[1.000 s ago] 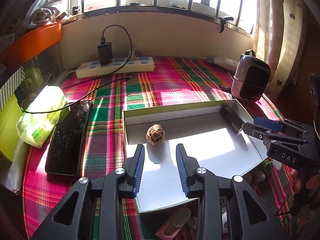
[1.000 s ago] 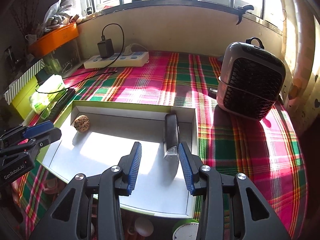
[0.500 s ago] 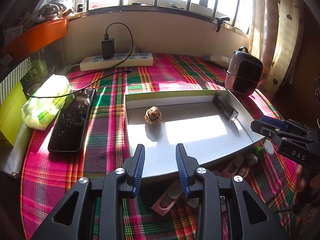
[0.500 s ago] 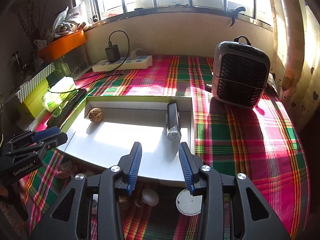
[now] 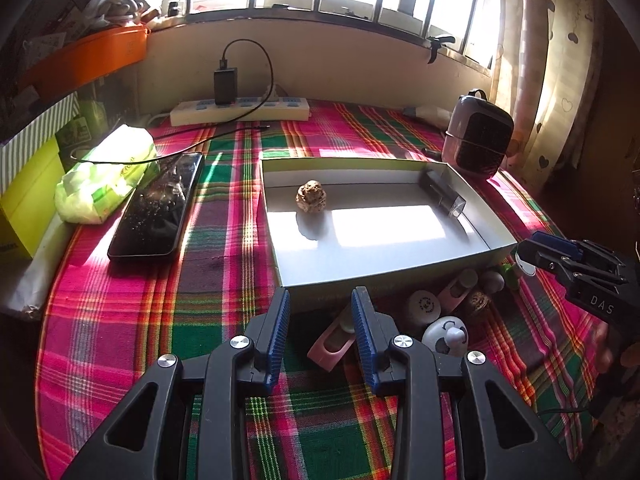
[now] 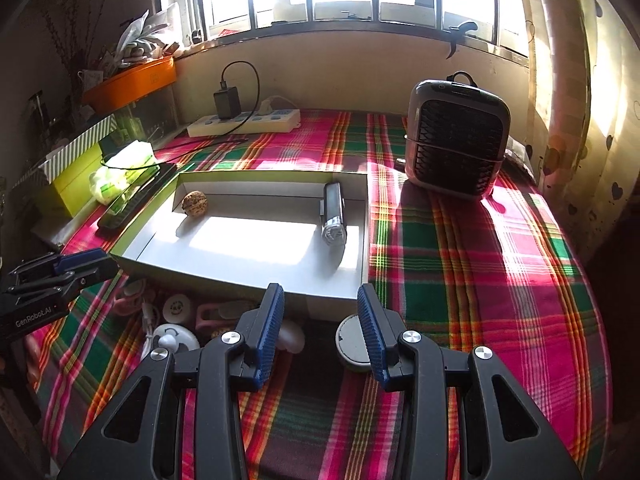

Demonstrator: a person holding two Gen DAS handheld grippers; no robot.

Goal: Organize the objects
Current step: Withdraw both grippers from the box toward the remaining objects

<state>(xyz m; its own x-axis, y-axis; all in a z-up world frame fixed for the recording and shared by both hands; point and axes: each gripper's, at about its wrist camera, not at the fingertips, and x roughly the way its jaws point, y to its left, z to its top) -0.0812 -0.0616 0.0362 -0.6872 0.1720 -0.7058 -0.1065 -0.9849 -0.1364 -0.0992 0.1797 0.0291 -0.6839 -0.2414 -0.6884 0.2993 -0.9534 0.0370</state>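
Both my grippers — left gripper (image 5: 320, 320), right gripper (image 6: 320, 316) — gape empty over the clutter (image 5: 444, 312) beside the box (image 5: 384, 276); crowded bits — I could nudge neighbours, or snag that wall.

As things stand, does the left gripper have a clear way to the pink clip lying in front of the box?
Probably yes. The left gripper is open and empty, and the pink clip lies just beyond its fingertips on the cloth, outside the box. Nothing sits between them.
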